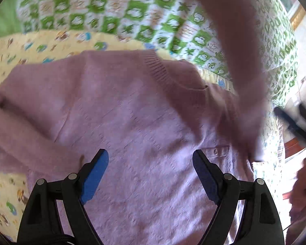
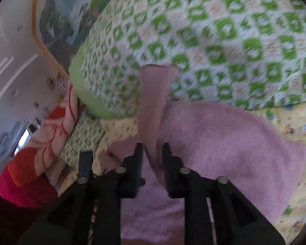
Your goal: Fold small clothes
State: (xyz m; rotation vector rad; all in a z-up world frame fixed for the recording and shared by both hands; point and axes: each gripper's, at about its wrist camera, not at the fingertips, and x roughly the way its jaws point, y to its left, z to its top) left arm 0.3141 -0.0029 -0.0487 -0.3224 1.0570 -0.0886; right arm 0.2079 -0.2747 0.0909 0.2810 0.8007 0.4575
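Right gripper [image 2: 152,150] pinches pink sweater [image 1: 144,122] sleeve [image 2: 155,94]; left gripper [image 1: 151,159] spread above sweater on yellow sheet [image 1: 40,45].

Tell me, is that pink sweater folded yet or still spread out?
Mostly spread out: the pink sweater lies flat on the yellow sheet. One sleeve is lifted, pinched in the right gripper. The left gripper is open.

One pink knitted sweater [image 1: 136,106] with one ribbed collar [image 1: 157,69] and two long sleeves. One yellow cartoon-print sheet [image 1: 40,42]. One green-and-white checked quilt [image 2: 224,40]. One red-and-pink patterned blanket [image 2: 51,138]. Two claws: left claw [image 1: 151,175], right claw [image 2: 153,153].
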